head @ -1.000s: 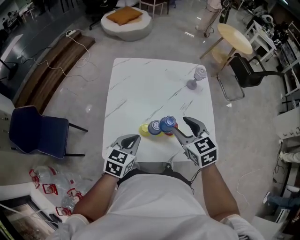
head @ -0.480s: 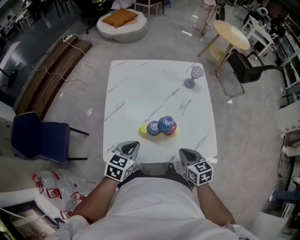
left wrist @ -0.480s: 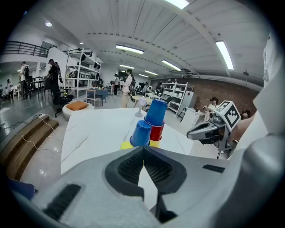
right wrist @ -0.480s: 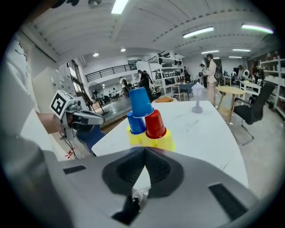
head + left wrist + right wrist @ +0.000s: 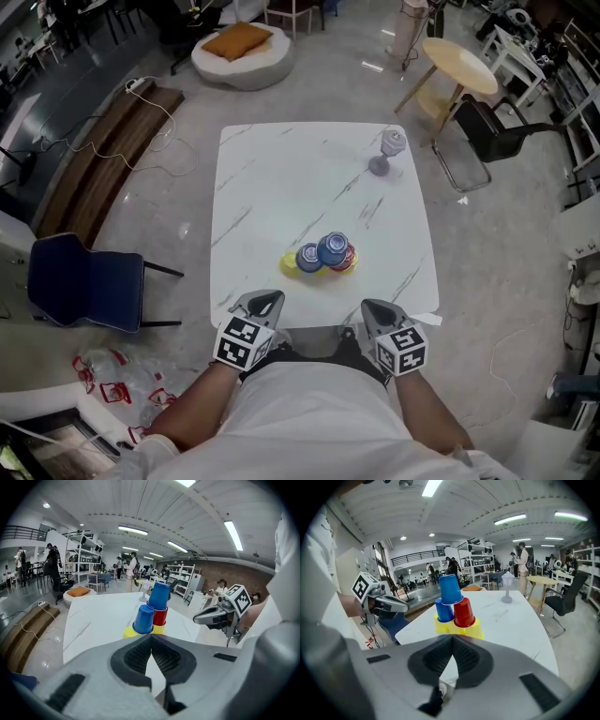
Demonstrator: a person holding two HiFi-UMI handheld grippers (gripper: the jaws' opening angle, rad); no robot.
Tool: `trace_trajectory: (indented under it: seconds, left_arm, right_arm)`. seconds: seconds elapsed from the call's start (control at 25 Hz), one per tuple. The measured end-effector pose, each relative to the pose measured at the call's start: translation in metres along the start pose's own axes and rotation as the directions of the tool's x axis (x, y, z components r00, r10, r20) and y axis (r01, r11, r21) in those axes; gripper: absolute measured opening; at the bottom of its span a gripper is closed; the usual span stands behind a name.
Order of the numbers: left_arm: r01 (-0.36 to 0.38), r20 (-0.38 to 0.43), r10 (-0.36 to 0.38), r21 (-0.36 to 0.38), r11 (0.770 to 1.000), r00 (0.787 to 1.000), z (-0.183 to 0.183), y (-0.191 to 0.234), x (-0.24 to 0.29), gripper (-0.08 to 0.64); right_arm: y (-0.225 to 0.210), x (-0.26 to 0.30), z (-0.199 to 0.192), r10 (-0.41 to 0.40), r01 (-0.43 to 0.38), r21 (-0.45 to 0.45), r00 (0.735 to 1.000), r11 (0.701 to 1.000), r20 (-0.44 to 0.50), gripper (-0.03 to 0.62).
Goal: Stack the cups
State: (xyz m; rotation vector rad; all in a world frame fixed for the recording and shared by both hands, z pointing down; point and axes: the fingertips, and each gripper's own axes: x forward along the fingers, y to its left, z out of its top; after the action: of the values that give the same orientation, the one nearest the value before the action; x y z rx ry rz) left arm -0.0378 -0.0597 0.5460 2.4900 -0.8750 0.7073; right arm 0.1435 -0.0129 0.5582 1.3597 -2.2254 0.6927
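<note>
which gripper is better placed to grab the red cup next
Right, probably. The red cup sits on the stack's right side, facing the right gripper; the left gripper must reach past the lower blue cup. Both are shut.

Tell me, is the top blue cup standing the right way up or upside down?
Upside down. The top blue cup has its wide rim facing down and its narrow closed base on top.
</note>
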Motion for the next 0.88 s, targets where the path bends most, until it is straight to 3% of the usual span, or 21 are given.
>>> trace_trajectory:
  seconds: [0.88]
  left_arm:
    - [-0.012, 0.037, 0.012, 0.006, 1.000, 0.999, 0.0080, -0.0053, -0.0097, 0.009]
  right_arm:
    - [0.0075, -0.0041, 0.0045, 0.013, -0.013, -0.012, 1.000, 1.000, 0.015, 0.003]
